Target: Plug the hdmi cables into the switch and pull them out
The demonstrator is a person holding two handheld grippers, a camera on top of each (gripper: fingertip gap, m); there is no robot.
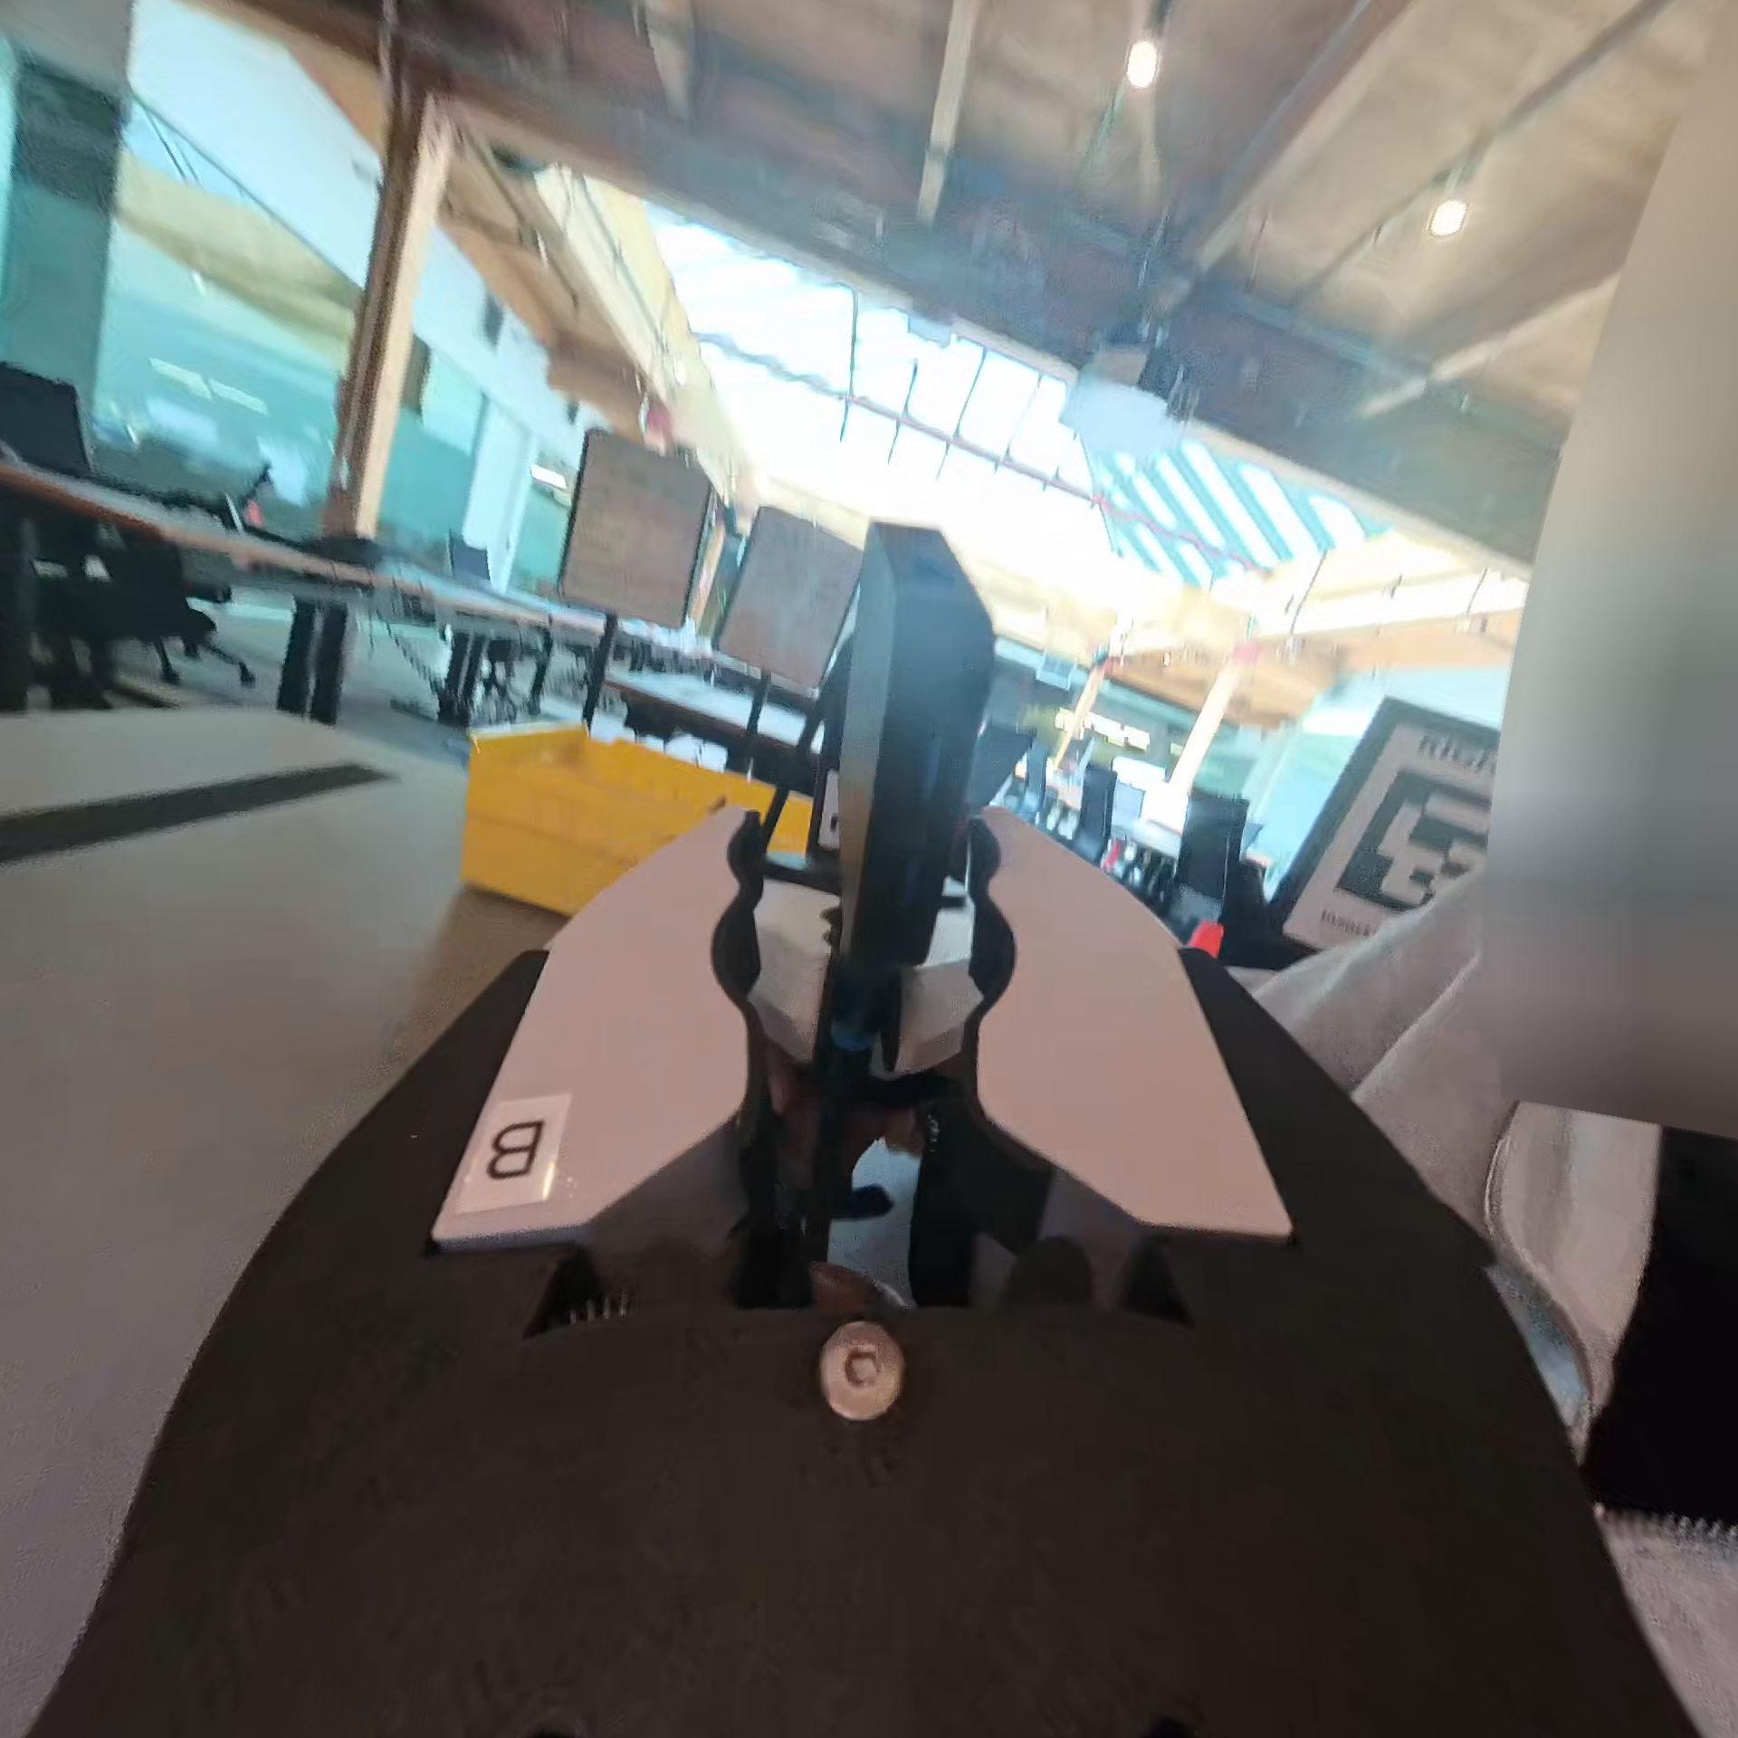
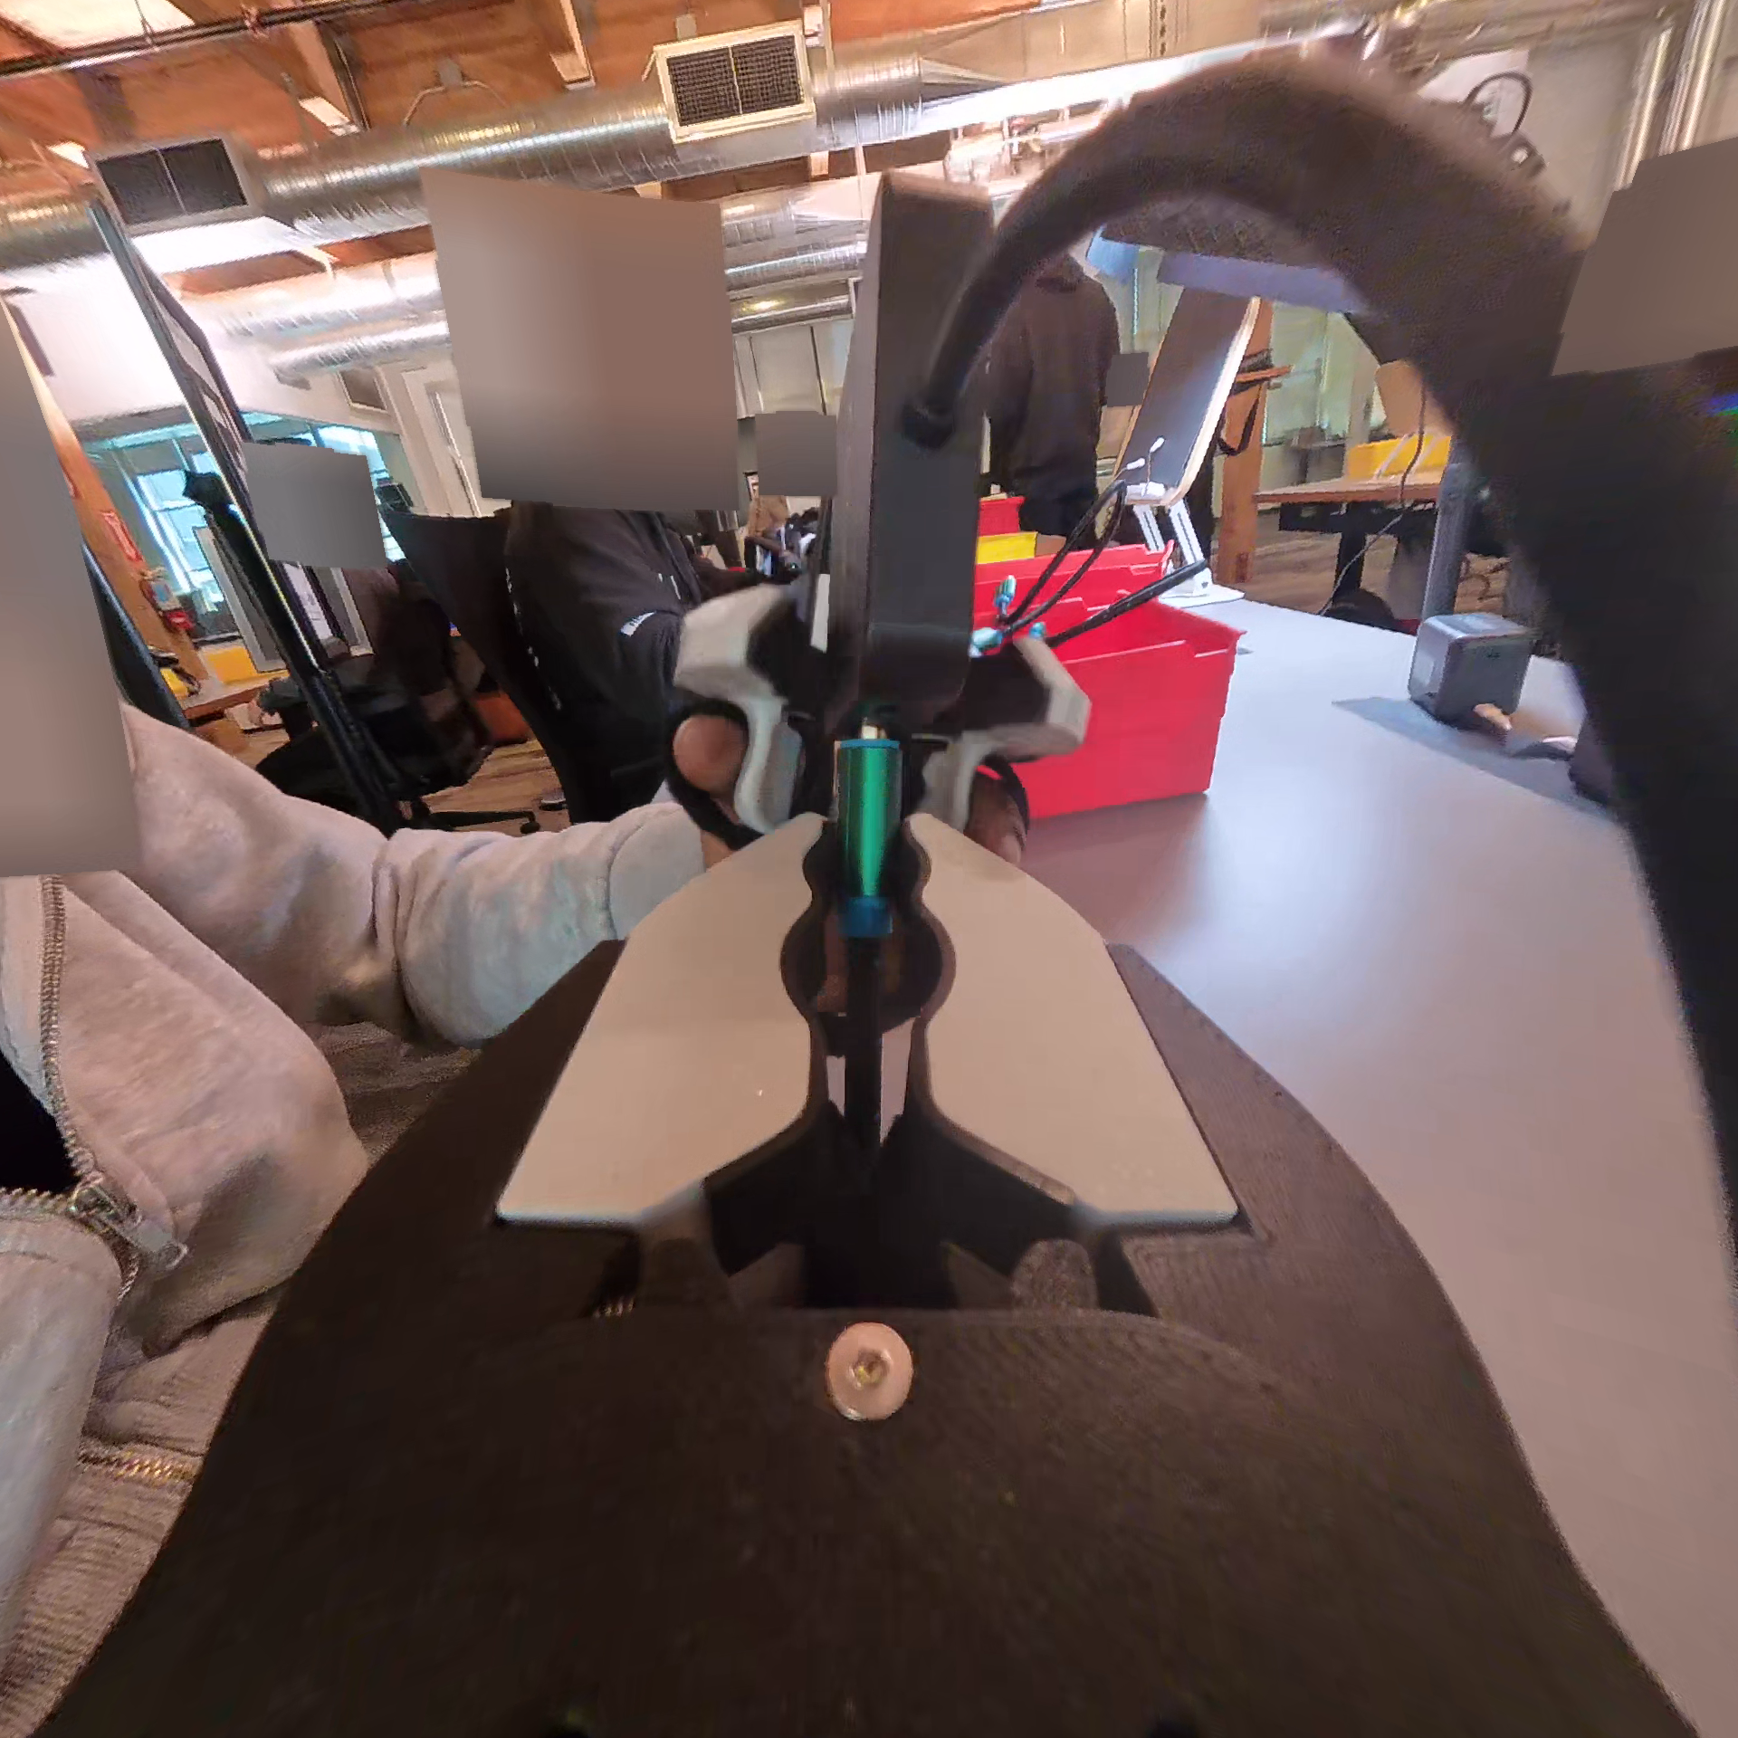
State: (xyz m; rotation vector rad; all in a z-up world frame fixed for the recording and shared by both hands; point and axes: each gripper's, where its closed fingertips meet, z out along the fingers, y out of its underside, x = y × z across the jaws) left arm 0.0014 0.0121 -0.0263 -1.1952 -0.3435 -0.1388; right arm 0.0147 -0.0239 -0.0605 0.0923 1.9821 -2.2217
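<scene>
My left gripper (image 1: 863, 837) is shut on the black HDMI switch (image 1: 908, 743) and holds it on edge, upright above the table. In the right wrist view the switch (image 2: 908, 489) stands in front of me, held by the left gripper (image 2: 889, 682) with a hand behind it. My right gripper (image 2: 867, 832) is shut on a green HDMI connector (image 2: 867, 799) with a blue collar. Its metal tip meets the switch's near edge, and a short bit of metal still shows. A black cable (image 2: 978, 310) leaves the switch's side and arches up to the right.
Red bins (image 2: 1129, 715) stand on the grey table (image 2: 1364, 987) behind the switch, with loose cables with blue-tipped plugs (image 2: 1011, 611) over them. A small grey box (image 2: 1467, 668) sits far right. A yellow bin (image 1: 574, 809) is beyond the left gripper. A grey sleeve (image 2: 329, 903) is at left.
</scene>
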